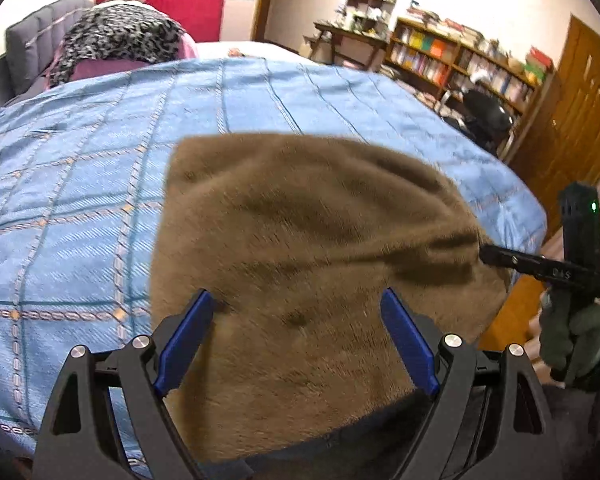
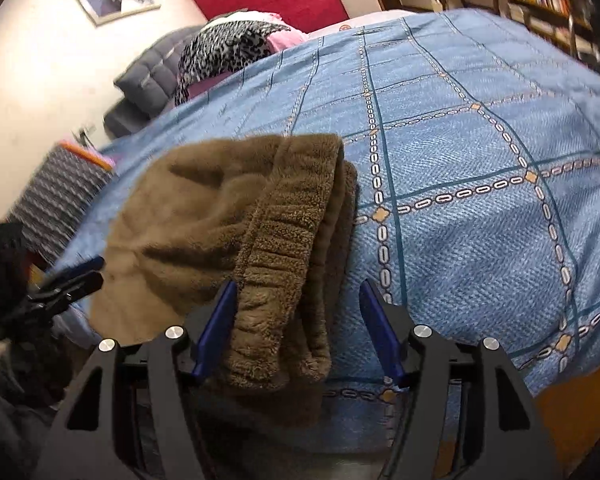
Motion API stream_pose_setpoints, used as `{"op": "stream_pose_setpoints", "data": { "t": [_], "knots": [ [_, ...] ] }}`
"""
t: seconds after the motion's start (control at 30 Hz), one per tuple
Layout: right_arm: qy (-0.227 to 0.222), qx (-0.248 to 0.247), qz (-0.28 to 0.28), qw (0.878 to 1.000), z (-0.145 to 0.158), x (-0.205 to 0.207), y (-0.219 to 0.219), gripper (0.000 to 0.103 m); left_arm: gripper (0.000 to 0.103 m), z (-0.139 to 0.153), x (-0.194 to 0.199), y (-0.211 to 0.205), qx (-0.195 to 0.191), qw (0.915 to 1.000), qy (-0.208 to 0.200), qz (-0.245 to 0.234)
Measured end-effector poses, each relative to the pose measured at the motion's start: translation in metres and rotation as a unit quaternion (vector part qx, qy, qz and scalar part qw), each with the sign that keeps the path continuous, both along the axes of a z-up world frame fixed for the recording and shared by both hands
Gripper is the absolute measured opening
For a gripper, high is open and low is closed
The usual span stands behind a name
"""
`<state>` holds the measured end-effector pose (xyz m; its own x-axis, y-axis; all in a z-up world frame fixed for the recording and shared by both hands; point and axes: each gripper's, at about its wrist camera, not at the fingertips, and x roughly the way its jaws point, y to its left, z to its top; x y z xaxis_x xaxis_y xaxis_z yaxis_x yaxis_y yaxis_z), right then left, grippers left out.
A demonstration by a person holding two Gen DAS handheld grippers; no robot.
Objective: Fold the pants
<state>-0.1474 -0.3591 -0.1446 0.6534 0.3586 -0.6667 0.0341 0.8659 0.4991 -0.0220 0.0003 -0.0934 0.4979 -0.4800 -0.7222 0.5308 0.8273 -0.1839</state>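
Brown fleece pants [image 1: 300,248] lie folded into a thick pad on the blue checked bedspread [image 1: 80,184], near the bed's front edge. In the right wrist view the pants [image 2: 204,216] show their ribbed waistband stacked at the right side. My left gripper [image 1: 300,316] is open, its blue fingers spread over the pants' near part. My right gripper [image 2: 298,312] is open, the waistband end lying between its fingers. The right gripper also shows in the left wrist view [image 1: 540,266], at the pants' right edge. The left gripper shows in the right wrist view [image 2: 76,276], at the pants' left edge.
Leopard-print and pink bedding [image 1: 120,40] is piled at the head of the bed by a grey headboard [image 1: 32,44]. Bookshelves [image 1: 460,60], a desk and a black chair [image 1: 484,116] stand to the right. A patterned object [image 2: 56,200] sits left of the bed.
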Motion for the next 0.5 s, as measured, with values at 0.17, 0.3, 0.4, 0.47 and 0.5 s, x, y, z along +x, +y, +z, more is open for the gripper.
{"op": "stream_pose_setpoints", "data": {
  "t": [0.17, 0.3, 0.4, 0.47, 0.5],
  "knots": [
    [0.019, 0.062, -0.022, 0.998, -0.005, 0.016, -0.010, 0.073, 0.088, 0.013, 0.028, 0.019, -0.014, 0.9985, -0.002, 0.054],
    [0.028, 0.077, -0.021, 0.996, -0.009, 0.029, -0.008, 0.074, 0.088, 0.006, 0.054, 0.036, -0.027, 0.9955, 0.015, 0.090],
    [0.032, 0.068, -0.020, 0.997, -0.011, 0.036, -0.005, 0.082, 0.088, -0.004, 0.071, 0.041, -0.036, 0.9932, 0.039, 0.103],
    [0.037, 0.069, -0.019, 0.997, -0.013, 0.039, -0.005, 0.082, 0.088, -0.012, 0.080, 0.042, -0.038, 0.9922, 0.055, 0.105],
    [0.040, 0.071, -0.019, 0.997, -0.016, 0.043, -0.005, 0.085, 0.088, -0.016, 0.083, 0.042, -0.038, 0.9917, 0.064, 0.105]
  ]
}}
